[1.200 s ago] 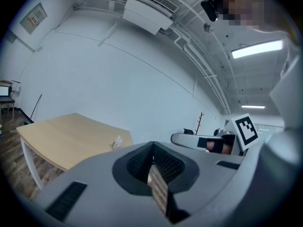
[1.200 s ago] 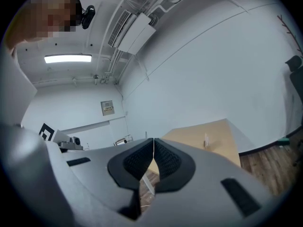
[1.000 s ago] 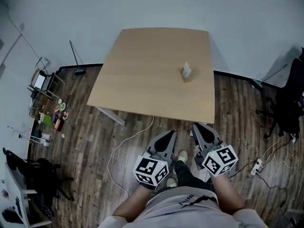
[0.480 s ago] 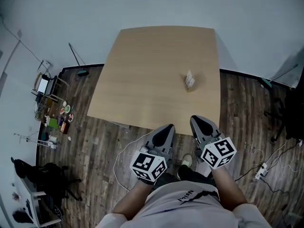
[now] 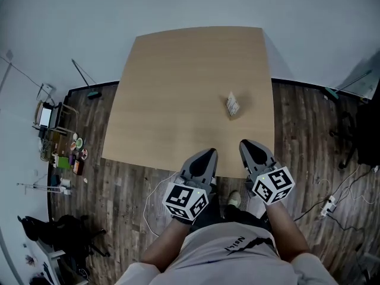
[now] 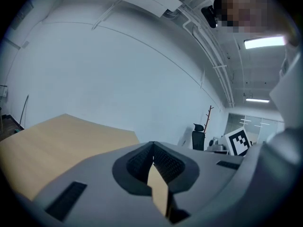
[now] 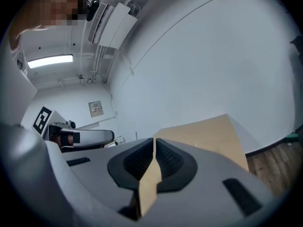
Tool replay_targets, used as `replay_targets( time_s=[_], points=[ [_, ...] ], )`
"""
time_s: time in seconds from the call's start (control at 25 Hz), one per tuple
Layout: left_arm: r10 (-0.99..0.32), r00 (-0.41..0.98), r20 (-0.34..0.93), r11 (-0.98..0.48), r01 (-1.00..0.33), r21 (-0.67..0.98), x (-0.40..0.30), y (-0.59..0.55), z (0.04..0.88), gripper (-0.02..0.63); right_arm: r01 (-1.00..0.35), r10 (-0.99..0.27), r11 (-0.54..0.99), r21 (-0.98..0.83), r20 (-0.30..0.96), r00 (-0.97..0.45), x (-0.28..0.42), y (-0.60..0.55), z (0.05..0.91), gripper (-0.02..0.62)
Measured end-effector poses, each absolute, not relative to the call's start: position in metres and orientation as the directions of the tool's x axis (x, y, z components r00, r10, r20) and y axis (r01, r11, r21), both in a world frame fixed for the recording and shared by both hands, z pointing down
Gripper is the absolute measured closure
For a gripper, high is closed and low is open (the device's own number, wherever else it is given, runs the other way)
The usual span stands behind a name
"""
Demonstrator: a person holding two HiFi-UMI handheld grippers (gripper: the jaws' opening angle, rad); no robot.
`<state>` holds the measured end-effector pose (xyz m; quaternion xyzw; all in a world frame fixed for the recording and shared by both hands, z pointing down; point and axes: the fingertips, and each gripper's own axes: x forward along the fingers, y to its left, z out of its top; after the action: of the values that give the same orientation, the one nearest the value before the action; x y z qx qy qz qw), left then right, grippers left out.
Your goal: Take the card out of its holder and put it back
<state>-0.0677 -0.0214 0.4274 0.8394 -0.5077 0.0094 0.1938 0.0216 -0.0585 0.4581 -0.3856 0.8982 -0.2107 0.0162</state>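
Observation:
A small white card in its holder (image 5: 233, 105) stands on the wooden table (image 5: 172, 100), right of the middle. My left gripper (image 5: 209, 153) and right gripper (image 5: 246, 145) hang side by side at the table's near edge, well short of the card. Both are shut with nothing between the jaws. In the left gripper view the jaws (image 6: 152, 148) meet at the tips, with the table top (image 6: 57, 141) beyond. The right gripper view shows its jaws (image 7: 154, 144) closed the same way, and the card is hidden in both gripper views.
The table stands against a pale wall on dark plank flooring (image 5: 124, 189). A cluttered shelf rack (image 5: 56, 141) is at the left, cables and a power strip (image 5: 326, 205) lie at the right, and a dark chair (image 5: 365, 129) is at the right edge.
The person has stepped closer to the table. Both grippers, formerly over the floor, now reach the table's near edge. Their jaws stay shut.

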Motion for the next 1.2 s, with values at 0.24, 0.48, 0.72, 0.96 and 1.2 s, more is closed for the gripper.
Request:
replay_targets(
  time_s=[0.24, 0.48, 0.72, 0.96, 1.2],
  points=[
    [-0.804, 0.553, 0.22, -0.475, -0.819, 0.323, -0.081, -0.081, 0.451, 0.594, -0.761, -0.747, 0.544, -0.354, 0.208, -0.631, 0.019, -0.109, 0.498, 0.578],
    [-0.738, 0.63, 0.244, -0.544, -0.768, 0.338, -0.087, -0.135, 0.483, 0.594, -0.818, -0.766, 0.474, -0.326, 0.305, -0.566, 0.014, -0.154, 0.555, 0.561],
    [-0.68, 0.672, 0.293, -0.576, -0.737, 0.353, -0.092, -0.171, 0.52, 0.594, -0.852, -0.768, 0.413, -0.323, 0.379, -0.516, 0.017, -0.188, 0.611, 0.537],
    [-0.638, 0.691, 0.34, -0.586, -0.722, 0.367, -0.097, -0.189, 0.552, 0.594, -0.868, -0.765, 0.389, -0.309, 0.416, -0.491, 0.019, -0.215, 0.644, 0.526],
    [-0.616, 0.7, 0.362, -0.591, -0.714, 0.375, -0.096, -0.201, 0.565, 0.594, -0.87, -0.745, 0.403, -0.285, 0.449, -0.492, 0.014, -0.228, 0.666, 0.522]
  ],
)
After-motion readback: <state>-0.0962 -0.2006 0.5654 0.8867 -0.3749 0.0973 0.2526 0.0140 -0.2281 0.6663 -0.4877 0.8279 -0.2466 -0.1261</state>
